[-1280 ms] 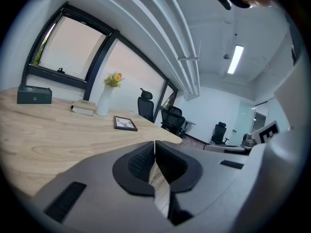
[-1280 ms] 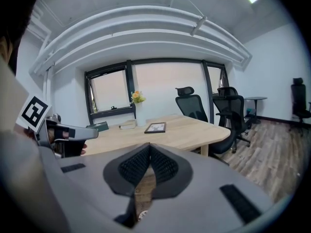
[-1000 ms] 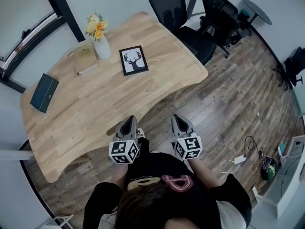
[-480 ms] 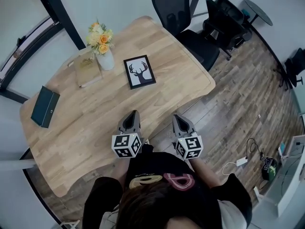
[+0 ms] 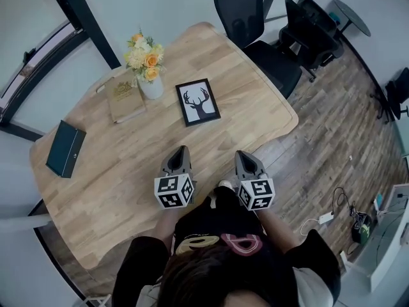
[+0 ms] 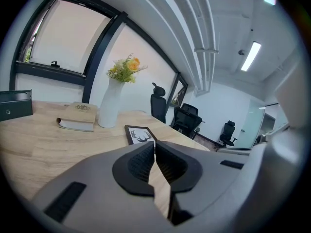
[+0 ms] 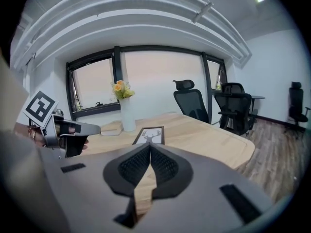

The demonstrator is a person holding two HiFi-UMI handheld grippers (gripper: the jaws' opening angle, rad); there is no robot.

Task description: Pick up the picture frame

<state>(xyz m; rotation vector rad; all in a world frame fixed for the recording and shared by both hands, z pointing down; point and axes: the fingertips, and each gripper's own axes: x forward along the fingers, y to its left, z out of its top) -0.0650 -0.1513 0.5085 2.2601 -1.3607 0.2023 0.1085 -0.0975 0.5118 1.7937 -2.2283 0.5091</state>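
In the head view my own head and dark shirt cover my arms, and the marker cubes hide my hands; from the left gripper view the near end of the picture frame (image 5: 198, 102) is cut off behind my jaws, so only its far part and the antlers of the deer print show; the title on the book (image 5: 126, 99) is too small to read. I hold the left gripper (image 5: 180, 152) and the right gripper (image 5: 246, 157) side by side in front of my body, near the closest edge of the wooden table (image 5: 121, 171), both pointing across it towards the frame and tipped a little downward. On each gripper the ribbed pads meet, and neither has anything between them. The black frame lies flat on the table ahead of both grippers, well apart from them, just beside the white vase (image 5: 152, 87) of yellow flowers; the book lies on the vase's other side.
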